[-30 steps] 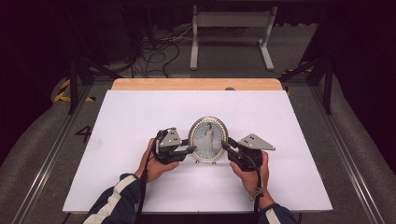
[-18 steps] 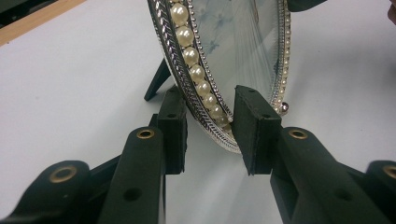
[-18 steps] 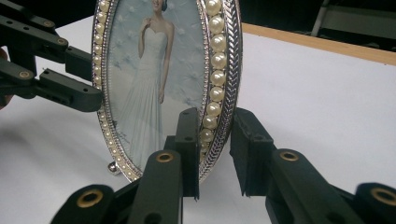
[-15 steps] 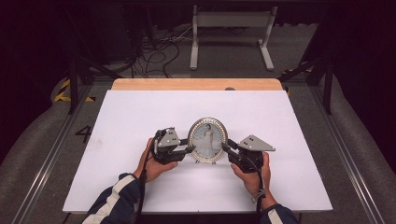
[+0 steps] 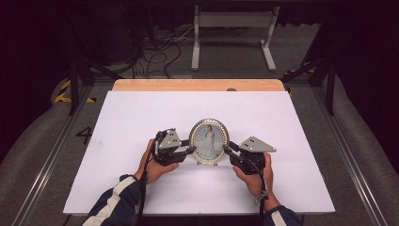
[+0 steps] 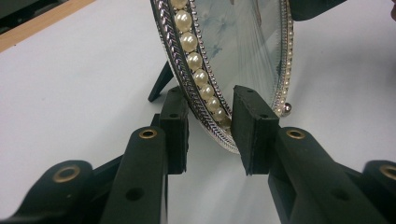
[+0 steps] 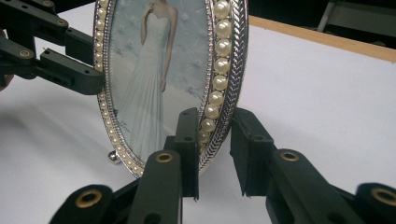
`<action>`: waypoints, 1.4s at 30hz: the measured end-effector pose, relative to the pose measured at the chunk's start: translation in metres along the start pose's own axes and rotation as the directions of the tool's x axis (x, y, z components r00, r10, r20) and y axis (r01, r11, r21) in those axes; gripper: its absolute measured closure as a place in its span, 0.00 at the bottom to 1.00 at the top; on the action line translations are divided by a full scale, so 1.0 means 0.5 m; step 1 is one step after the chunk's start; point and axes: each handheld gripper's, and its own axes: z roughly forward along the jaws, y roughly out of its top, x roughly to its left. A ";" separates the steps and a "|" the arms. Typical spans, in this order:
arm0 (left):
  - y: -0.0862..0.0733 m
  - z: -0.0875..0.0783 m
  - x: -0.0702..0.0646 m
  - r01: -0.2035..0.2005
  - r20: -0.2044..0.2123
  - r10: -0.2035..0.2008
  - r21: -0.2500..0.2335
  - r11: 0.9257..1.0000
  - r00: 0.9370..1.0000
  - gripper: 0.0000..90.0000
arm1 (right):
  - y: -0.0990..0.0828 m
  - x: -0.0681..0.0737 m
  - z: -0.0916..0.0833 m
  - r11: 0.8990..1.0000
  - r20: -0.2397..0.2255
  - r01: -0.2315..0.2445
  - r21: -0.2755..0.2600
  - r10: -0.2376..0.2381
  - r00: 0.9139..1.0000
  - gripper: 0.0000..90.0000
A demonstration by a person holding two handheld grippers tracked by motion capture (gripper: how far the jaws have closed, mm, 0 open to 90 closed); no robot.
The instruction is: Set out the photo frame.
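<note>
An oval silver picture frame point(image 5: 209, 140) with a pearl rim and a photo of a woman in a white gown stands upright on the white tabletop point(image 5: 141, 117). My left gripper point(image 5: 190, 149) grips its lower left rim. In the left gripper view the pads point(image 6: 254, 130) press on the frame point(image 6: 233, 46) from front and back, and its black prop leg point(image 6: 161, 81) shows behind. My right gripper point(image 5: 227, 149) is shut on the lower right rim. In the right gripper view that gripper point(image 7: 215, 149) clamps the frame point(image 7: 154, 79), and the left gripper point(image 7: 88, 65) shows on the far edge.
A wooden strip point(image 5: 197, 84) borders the table's far edge. Beyond it are cables point(image 5: 155, 52) on the floor and a grey metal stand point(image 5: 233, 28). Metal rails point(image 5: 51, 155) run along both sides of the table.
</note>
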 end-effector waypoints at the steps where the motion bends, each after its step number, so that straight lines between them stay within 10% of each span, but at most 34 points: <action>1: 0.001 -0.001 0.000 -0.006 -0.004 0.006 0.001 1.000 1.000 0.75 | 0.000 0.000 0.000 1.000 -0.001 0.001 0.000 -0.001 1.000 0.81; 11: 0.002 -0.013 -0.004 -0.022 -0.021 0.022 -0.002 1.000 1.000 0.74 | 0.001 0.007 -0.005 0.996 0.033 0.087 0.006 -0.087 0.996 0.81; 26: 0.002 -0.008 -0.011 -0.023 -0.021 0.023 0.008 1.000 1.000 0.76 | 0.000 -0.001 0.004 0.999 0.025 0.043 0.003 -0.043 0.999 0.80; 42: -0.001 -0.030 -0.019 -0.059 -0.054 0.060 0.016 0.998 0.997 0.72 | -0.003 0.007 -0.012 0.993 0.039 0.113 0.025 -0.114 0.993 0.76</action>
